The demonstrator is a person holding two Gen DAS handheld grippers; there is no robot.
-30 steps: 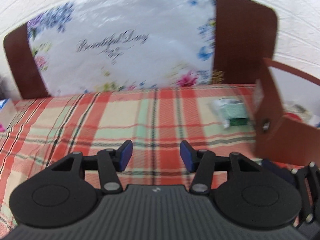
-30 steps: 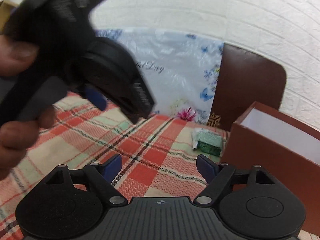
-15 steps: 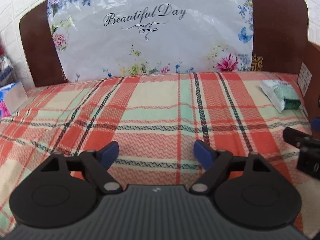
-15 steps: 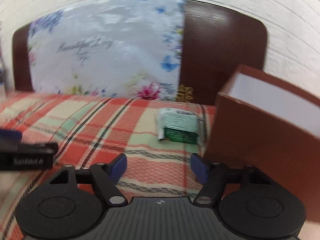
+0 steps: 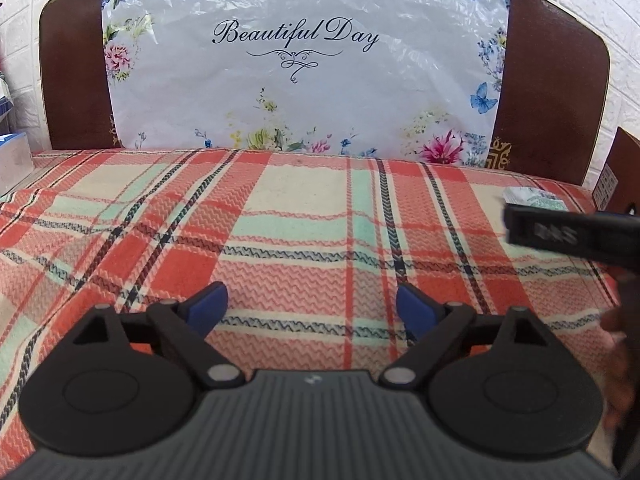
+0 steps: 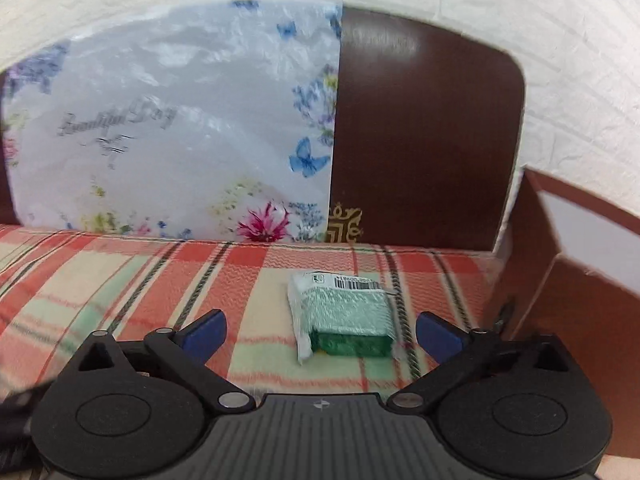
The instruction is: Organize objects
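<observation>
One green packet [image 6: 343,312] lies between the right gripper's [image 6: 320,330] spread fingers [image 6: 202,332].

The brown box [image 6: 568,280] runs off the right edge (its inside is hidden). The writing on the flowery sheet [image 6: 168,132] is too blurry to read here.
</observation>
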